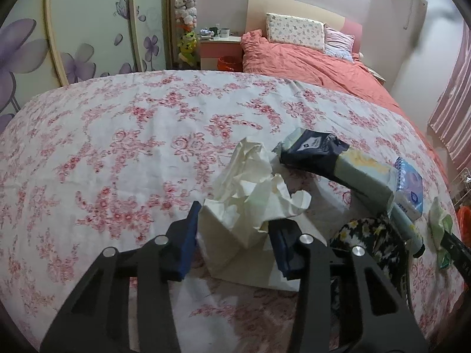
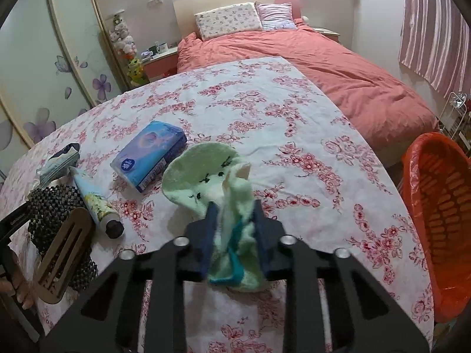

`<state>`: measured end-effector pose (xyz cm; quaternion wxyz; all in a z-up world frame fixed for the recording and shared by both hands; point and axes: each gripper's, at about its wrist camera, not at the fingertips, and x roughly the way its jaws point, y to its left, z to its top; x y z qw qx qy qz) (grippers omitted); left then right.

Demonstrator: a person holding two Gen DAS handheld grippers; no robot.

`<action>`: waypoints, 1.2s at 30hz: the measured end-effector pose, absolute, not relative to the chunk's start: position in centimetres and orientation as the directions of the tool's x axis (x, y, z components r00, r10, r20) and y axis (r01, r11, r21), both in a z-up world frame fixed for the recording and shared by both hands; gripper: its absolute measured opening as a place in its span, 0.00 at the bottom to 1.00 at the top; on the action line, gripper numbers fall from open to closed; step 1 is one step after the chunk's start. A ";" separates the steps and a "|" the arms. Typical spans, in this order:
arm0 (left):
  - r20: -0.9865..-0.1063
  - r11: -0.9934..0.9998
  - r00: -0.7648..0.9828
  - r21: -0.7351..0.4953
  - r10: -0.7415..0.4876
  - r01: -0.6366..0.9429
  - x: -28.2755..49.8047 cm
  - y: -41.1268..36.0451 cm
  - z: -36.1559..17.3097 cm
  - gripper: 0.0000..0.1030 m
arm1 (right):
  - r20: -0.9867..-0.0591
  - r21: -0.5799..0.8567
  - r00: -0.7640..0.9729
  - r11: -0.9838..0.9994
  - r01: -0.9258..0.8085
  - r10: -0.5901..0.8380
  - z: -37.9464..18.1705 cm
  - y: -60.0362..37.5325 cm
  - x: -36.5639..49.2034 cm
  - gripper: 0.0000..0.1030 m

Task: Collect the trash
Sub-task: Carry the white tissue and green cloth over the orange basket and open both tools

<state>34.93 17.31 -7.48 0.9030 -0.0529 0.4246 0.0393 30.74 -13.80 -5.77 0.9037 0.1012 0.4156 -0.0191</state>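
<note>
Item: trash collection, early stage. Landmark: flowered table (image 2: 294, 123).

- Left gripper (image 1: 232, 245): blue pads pinch crumpled cream paper (image 1: 250, 188) at its base, near the table's front edge.
- Right gripper (image 2: 234, 235): fingers pressed onto a green cloth (image 2: 206, 176), lifted partly off the table, toward its right side.
- Orange bin (image 2: 441, 206): just off the table's right edge; what it holds cannot be told.
- Remaining, by judgement: both held pieces are yet to reach the bin. Tissue pack (image 2: 150, 153), tube (image 2: 94, 203) and beaded bag (image 2: 53, 206) lie at the table's left, untouched.

Green sock (image 2: 212, 182) — in right gripper (image 2: 235, 235)
</note>
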 end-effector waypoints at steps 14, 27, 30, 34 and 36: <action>-0.724 0.989 0.688 -0.064 0.046 -0.134 31.4 18.3 -3.5 0.42 | -0.705 0.233 0.703 0.967 0.105 0.093 -2.6 -14.4 27.9 0.10; -0.655 0.996 0.756 -0.063 0.004 -0.060 27.7 14.3 2.0 0.42 | -0.612 0.267 0.787 0.957 0.110 0.081 2.2 -16.9 23.7 0.10; -0.642 0.997 0.767 -0.065 -0.016 -0.034 26.9 12.9 2.9 0.42 | -0.589 0.269 0.806 0.956 0.120 0.065 3.1 -17.8 22.4 0.10; -0.626 0.998 0.778 -0.064 -0.050 0.012 25.8 10.4 4.0 0.42 | -0.563 0.267 0.825 0.954 0.135 0.041 3.9 -19.0 21.0 0.10; -0.620 0.997 0.781 -0.065 -0.072 0.041 25.3 8.9 4.5 0.42 | -0.548 0.259 0.836 0.955 0.146 0.021 4.3 -19.7 20.2 0.10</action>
